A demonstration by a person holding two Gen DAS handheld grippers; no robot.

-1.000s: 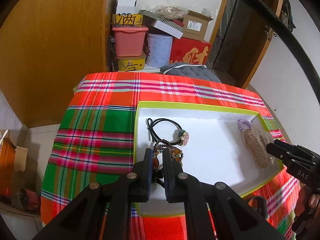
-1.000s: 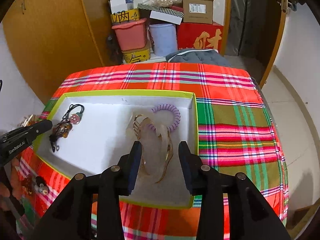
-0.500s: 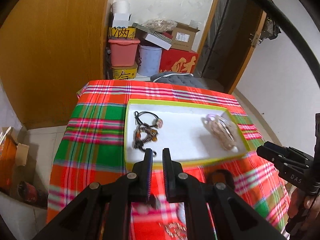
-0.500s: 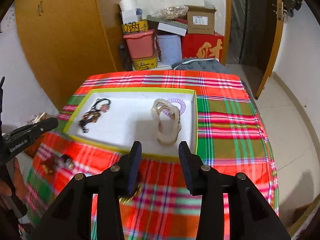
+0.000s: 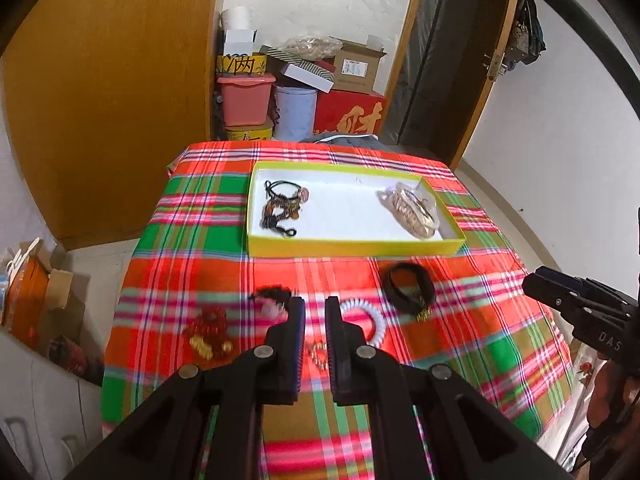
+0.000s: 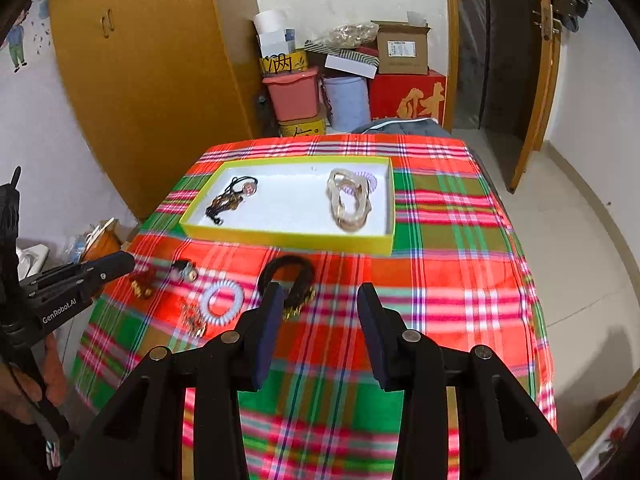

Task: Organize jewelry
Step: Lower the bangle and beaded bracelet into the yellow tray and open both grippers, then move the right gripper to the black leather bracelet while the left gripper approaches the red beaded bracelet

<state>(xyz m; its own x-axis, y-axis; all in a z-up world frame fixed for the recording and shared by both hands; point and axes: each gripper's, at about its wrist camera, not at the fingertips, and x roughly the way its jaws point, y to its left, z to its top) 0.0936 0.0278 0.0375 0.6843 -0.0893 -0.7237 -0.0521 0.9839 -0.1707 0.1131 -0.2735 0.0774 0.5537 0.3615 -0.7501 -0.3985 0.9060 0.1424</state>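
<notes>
The black braided cord bracelet with a gold clasp (image 6: pixel 289 280), lying on the plaid cloth at 6 o'clock of the yellow-rimmed white tray (image 6: pixel 288 238), looks light and floppy, best pinched across one strand by the wide-open right gripper (image 6: pixel 318 312), while the left gripper (image 5: pixel 315 312) hangs narrow and empty.

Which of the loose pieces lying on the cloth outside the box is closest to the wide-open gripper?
The black bracelet with gold dangles: it lies just beyond the right gripper. The white coil band and the other pieces lie further left.
</notes>
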